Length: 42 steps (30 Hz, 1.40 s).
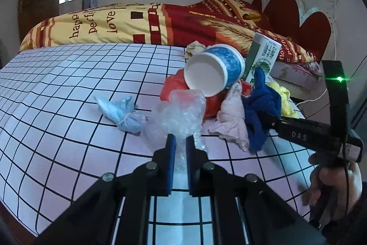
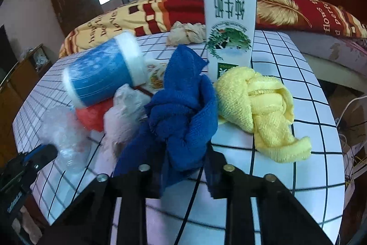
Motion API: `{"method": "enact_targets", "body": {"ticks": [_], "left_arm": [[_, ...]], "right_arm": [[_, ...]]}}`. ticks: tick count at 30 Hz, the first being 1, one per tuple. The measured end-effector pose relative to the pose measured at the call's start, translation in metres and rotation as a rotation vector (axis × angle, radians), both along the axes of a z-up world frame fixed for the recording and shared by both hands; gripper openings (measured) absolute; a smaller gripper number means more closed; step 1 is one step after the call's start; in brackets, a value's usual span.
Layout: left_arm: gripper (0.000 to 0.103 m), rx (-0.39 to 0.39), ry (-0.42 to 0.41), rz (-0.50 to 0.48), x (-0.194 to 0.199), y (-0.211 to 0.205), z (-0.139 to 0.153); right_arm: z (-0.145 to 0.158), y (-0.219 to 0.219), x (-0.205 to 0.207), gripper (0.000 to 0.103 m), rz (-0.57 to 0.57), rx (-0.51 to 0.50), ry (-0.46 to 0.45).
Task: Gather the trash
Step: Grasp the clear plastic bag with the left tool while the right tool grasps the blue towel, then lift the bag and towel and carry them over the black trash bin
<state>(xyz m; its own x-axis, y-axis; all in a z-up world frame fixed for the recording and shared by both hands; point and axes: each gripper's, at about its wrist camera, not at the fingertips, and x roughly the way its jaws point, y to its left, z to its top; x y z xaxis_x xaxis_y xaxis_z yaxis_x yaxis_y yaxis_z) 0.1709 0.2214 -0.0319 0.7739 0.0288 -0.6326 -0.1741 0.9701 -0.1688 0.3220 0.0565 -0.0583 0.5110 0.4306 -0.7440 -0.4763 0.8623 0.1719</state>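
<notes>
A pile of trash lies on the grid-patterned table (image 1: pixel 57 93). My left gripper (image 1: pixel 180 144) is shut on a crumpled clear plastic wrap (image 1: pixel 176 116). My right gripper (image 2: pixel 183 153) is shut on a blue cloth (image 2: pixel 183 107), also seen in the left wrist view (image 1: pixel 261 111). A blue paper cup (image 1: pixel 215 70) lies on its side on a red plastic bag (image 1: pixel 174 84); it also shows in the right wrist view (image 2: pixel 103 75). A milk carton (image 2: pixel 230 22) stands upside down behind. A yellow cloth (image 2: pixel 259 107) lies to the right.
A knotted light-blue bag (image 1: pixel 121 111), a pink crumpled bag (image 1: pixel 231 121) and a beige knotted bag (image 2: pixel 185 32) lie on the table. A bed with a red-yellow quilt (image 1: pixel 137 22) stands behind. Cables hang off the right table edge (image 2: pixel 332 130).
</notes>
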Motion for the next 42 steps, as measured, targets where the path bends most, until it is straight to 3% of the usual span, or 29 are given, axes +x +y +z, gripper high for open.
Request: {"method": "enact_targets", "body": {"ticks": [15,38,42], "left_arm": [[0.006,0.007,-0.029,-0.051,-0.025,-0.031,0.015],[0.002,0.0,-0.053,-0.195,-0.053,-0.103,0.026],[0.003,0.033,-0.064,-0.186,-0.052,-0.107,0.021]], "right_arm": [[0.038,-0.065,-0.074,0.024,-0.052,-0.012,-0.132],[0.064,-0.164,-0.157,0.024,-0.192,-0.033,-0.182],[0.063,-0.181,-0.163,0.024,-0.222,-0.039,-0.179]]}}
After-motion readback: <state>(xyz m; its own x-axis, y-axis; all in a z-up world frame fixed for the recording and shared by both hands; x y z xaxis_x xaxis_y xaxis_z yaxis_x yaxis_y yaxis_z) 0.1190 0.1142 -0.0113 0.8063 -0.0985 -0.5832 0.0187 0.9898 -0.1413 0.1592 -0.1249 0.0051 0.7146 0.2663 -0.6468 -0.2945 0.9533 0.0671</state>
